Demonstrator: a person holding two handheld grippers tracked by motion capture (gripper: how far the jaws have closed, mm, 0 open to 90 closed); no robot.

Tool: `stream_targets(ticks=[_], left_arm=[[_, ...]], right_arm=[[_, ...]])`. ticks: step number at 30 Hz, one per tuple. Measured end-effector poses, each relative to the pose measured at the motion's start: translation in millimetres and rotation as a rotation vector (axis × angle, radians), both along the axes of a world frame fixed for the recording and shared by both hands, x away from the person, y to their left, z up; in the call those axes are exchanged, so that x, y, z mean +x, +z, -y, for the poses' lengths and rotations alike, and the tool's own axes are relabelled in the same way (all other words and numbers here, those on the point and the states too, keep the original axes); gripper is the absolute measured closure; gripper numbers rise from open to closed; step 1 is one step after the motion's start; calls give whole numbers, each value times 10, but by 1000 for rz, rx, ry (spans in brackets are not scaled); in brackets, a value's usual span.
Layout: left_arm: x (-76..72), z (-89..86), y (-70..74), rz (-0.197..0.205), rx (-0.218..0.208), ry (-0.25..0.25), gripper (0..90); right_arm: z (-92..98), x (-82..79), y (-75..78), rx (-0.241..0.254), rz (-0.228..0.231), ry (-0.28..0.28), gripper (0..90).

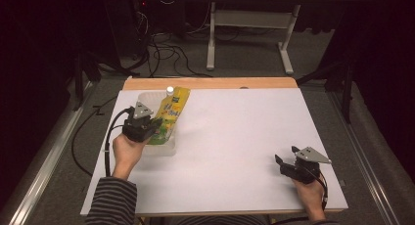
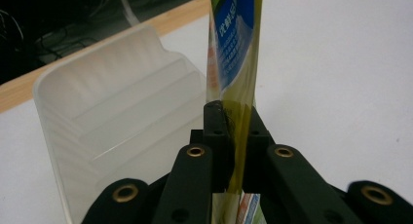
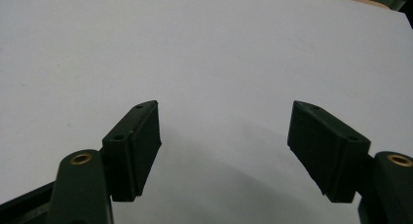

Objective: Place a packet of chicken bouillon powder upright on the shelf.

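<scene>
High view: the left hand-held gripper (image 1: 155,125) sits at the near-left part of the white tabletop (image 1: 235,137), over a clear plastic tray (image 1: 145,99). Its jaws are clamped on the lower end of a yellow pouch (image 1: 171,112) with a white cap (image 1: 169,90). The pouch runs from the jaws away toward the far edge of the tabletop, slanting a little to the right, with its cap at the far end just beside the tray's far rim. It lies along the tray's right side; whether it rests on the rim or is lifted clear of it cannot be told.

Left gripper view shows the pouch (image 2: 234,63) edge-on, squeezed thin between the two black pads (image 2: 215,136), its blue and white label rising straight beyond them. A bit of the pouch also shows below the pads. The ribbed tray (image 2: 112,102) lies to the left of the pouch there, and bare tabletop to the right.

The right hand-held gripper (image 1: 286,162) rests at the near-right of the tabletop, well apart from pouch and tray. Right gripper view has its jaws spread wide with nothing between them, just white tabletop (image 3: 204,53) ahead.
</scene>
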State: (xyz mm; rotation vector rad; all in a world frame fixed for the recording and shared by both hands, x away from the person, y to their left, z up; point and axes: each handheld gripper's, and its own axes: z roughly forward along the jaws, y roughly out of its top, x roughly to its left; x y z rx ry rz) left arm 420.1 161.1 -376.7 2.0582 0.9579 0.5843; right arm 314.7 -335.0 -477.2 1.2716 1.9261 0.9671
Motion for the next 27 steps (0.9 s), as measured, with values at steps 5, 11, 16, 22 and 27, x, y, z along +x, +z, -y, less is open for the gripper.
stream_targets(ticks=[5,11,16,22,27], left_arm=[[-48,-12,-14,8,-1,-9,852],[-112,-39,49,-51,62,-27,841],[-98,-111,75,-108,80,-11,830],[-64,-105,103,-147,75,2,839],[-97,-109,71,-98,53,17,866]], right_arm=[[9,-6,3,8,6,-4,285],[3,1,0,-6,5,7,285],[1,-4,0,1,5,0,285],[2,-3,0,0,7,2,285],[12,-3,3,4,12,-3,283]])
